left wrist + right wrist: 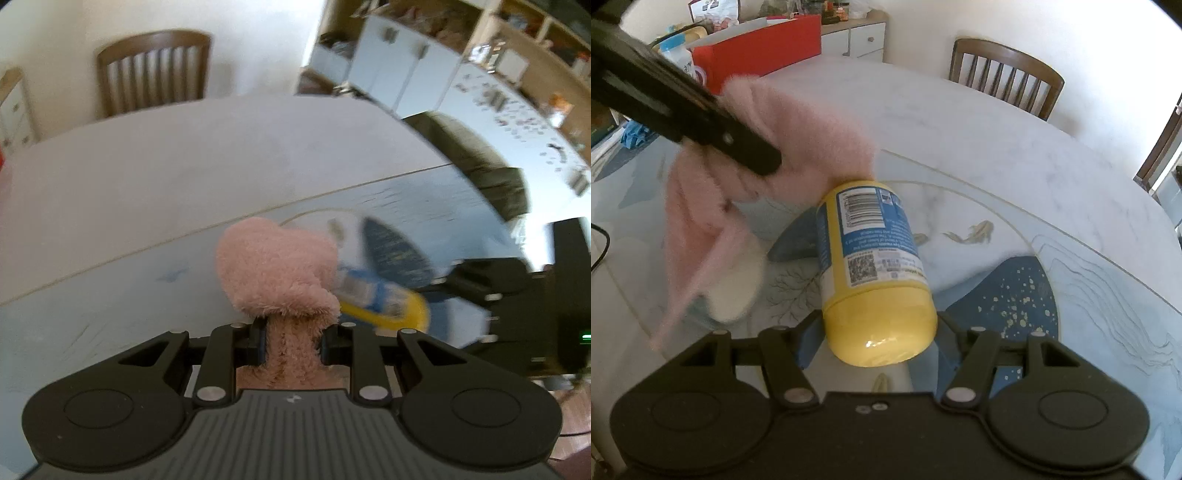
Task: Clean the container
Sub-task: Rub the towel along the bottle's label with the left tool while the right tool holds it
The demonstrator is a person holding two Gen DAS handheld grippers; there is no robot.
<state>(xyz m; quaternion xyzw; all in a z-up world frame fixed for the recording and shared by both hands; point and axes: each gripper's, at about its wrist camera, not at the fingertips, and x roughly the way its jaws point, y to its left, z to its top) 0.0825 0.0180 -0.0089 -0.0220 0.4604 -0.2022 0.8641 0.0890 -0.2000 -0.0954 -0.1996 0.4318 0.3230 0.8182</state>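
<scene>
Seen sharply only from the right wrist: yellow container [875,273] with a blue-and-white label, barcode and QR code readable, clamped between the blue-padded jaws of the right gripper [877,332]. Held by its rounded, glossy near end, with the long axis running straight out from the jaws and tipping slightly left toward the far end. Far end touching or just under the pink fluffy cloth [783,147]. Cannot tell which end carries the opening. Lifted over the desk [1015,147], above a white cloth printed with fish and a dark blue speckled shape.

Same view also showing the left gripper [753,155] as a dark bar entering from the upper left, with the pink cloth bunched at its tip and a long flap hanging down blurred. Beyond the desk, a wooden chair [1008,77], a red box [757,55] and a white drawer unit [855,38].

From the left wrist, only a smeared yellow-and-blue streak of the container [384,299], low and right of the cloth. Clear there instead: left jaws drawn close together and pinching a narrow neck of the pink cloth [277,269], which balloons into a rounded wad just ahead of the tips. Right gripper [491,291] visible as a black body at the right edge. White cabinets [399,70] and open shelves behind, plus a wooden chair [153,70].
</scene>
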